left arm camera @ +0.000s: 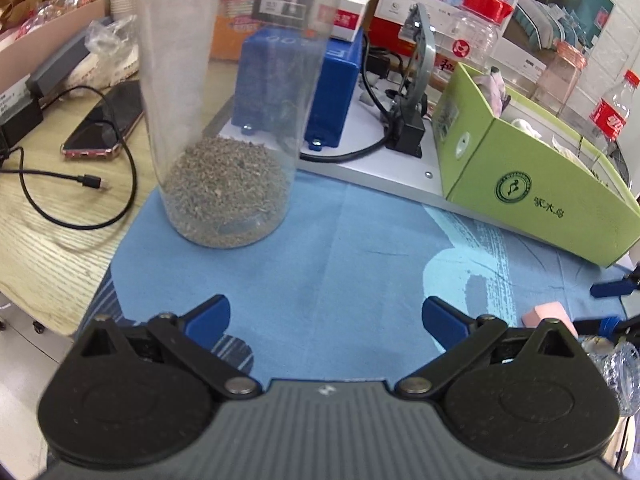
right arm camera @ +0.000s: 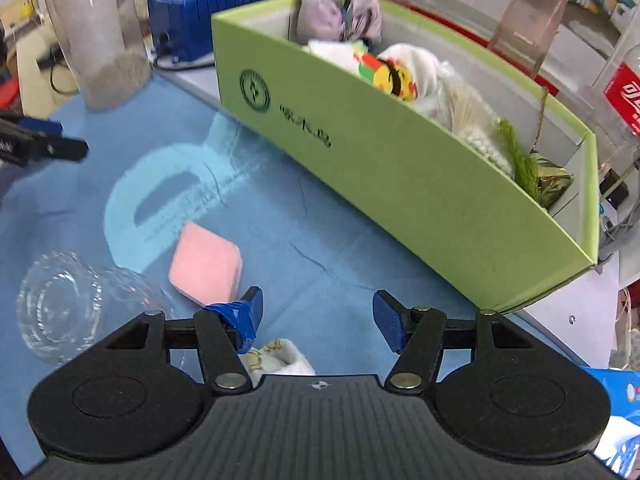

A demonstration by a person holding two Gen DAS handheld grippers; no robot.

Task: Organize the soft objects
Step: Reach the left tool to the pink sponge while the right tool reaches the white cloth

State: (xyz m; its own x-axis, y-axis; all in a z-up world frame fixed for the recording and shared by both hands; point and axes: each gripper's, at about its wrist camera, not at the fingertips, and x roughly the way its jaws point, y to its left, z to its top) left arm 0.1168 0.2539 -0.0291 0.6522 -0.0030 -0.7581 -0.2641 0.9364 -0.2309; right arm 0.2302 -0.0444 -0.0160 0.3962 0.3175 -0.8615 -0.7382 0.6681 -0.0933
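1. The green box (right arm camera: 400,184) already holds several soft items and stands ahead-right of my right gripper (right arm camera: 316,312).
2. The pink sponge (right arm camera: 206,264) lies on the blue cloth (right arm camera: 300,208), just left of my open, empty right gripper; I should pinch it gently across its flat sides.
3. My left gripper (left arm camera: 326,316) is spread open and empty too.

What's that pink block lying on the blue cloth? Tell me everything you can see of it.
The pink block looks like a soft sponge: a flat slab with four corners, matte and evenly pale pink, with a slightly lighter side edge showing its thickness. It lies flat on the blue cloth, turned so one corner points away like a diamond, loose and ungripped. It sits in front of the green box, apart from it, just ahead of the right hand-held gripper, whose jaws are open. A clear cup lies on its side nearby.
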